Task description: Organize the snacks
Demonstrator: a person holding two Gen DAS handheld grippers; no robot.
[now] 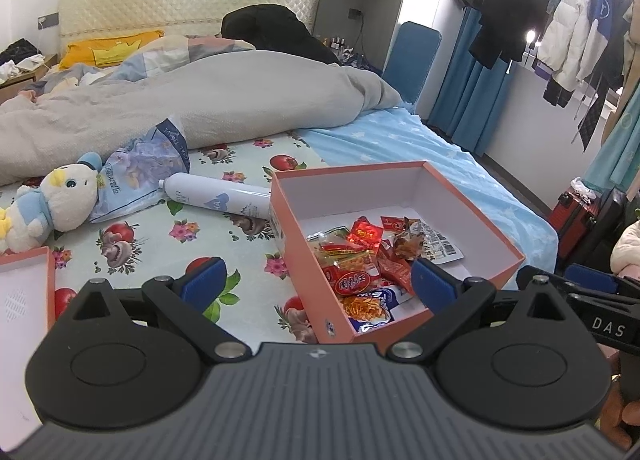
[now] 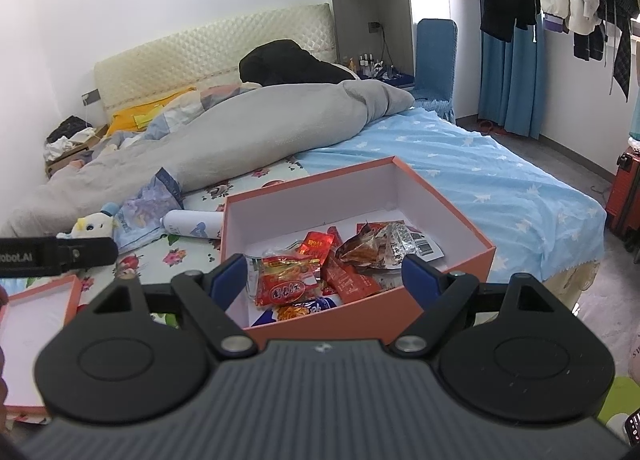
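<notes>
An orange box (image 1: 304, 260) with a white inside stands on the bed and holds several red and blue snack packets (image 1: 360, 260). It also shows in the right wrist view (image 2: 440, 272), with the packets (image 2: 316, 276) in its near half. My left gripper (image 1: 318, 280) is open and empty, held above the box's near left corner. My right gripper (image 2: 324, 272) is open and empty, above the box's near edge. The right gripper also shows at the right edge of the left wrist view (image 1: 592, 292). A blue-and-white snack bag (image 1: 140, 172) lies on the bed left of the box.
The box lid (image 1: 24, 292) lies at the left. A white bottle (image 1: 216, 196) and a plush duck (image 1: 52, 204) lie beside the snack bag. A grey duvet (image 1: 200, 100) covers the far bed. Clothes hang at the right, above a red suitcase (image 1: 576, 212).
</notes>
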